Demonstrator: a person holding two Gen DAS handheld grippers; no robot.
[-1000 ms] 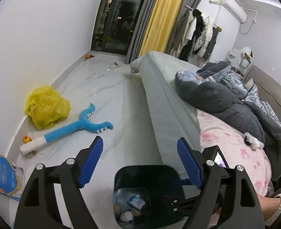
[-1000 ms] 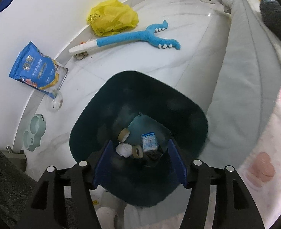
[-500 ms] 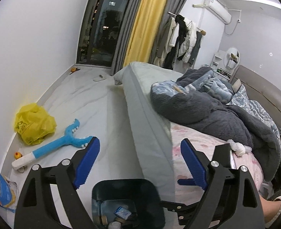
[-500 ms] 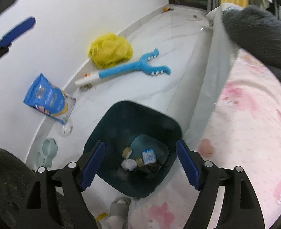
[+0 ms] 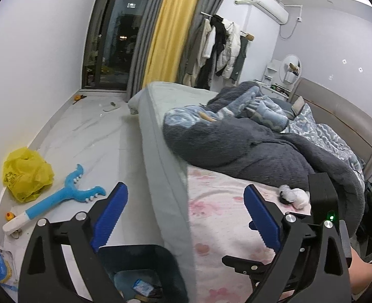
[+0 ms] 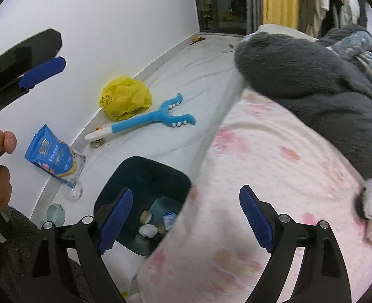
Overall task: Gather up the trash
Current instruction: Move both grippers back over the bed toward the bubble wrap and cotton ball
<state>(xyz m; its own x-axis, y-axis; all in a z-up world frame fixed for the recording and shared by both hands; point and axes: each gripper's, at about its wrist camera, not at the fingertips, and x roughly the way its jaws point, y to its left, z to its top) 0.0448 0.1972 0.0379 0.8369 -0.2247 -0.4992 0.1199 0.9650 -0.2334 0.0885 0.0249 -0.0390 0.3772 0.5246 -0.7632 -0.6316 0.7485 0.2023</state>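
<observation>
Now both claws wide, bin point(image 6: 145, 174) beside bed point(image 6: 274, 176)

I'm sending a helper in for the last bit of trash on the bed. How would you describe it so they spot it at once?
Start at the bed and its pink flowered sheet. Where the sheet meets the dark grey blanket lies a small crumpled white wad with a dark patch at one end. It is the only small loose thing on the sheet.

We saw glossy marble-look floor point(image 5: 90, 136), fluffy grey blanket point(image 5: 249, 146), crinkled yellow plastic bag point(image 6: 125, 97), smooth dark plastic bin point(image 6: 145, 169).
</observation>
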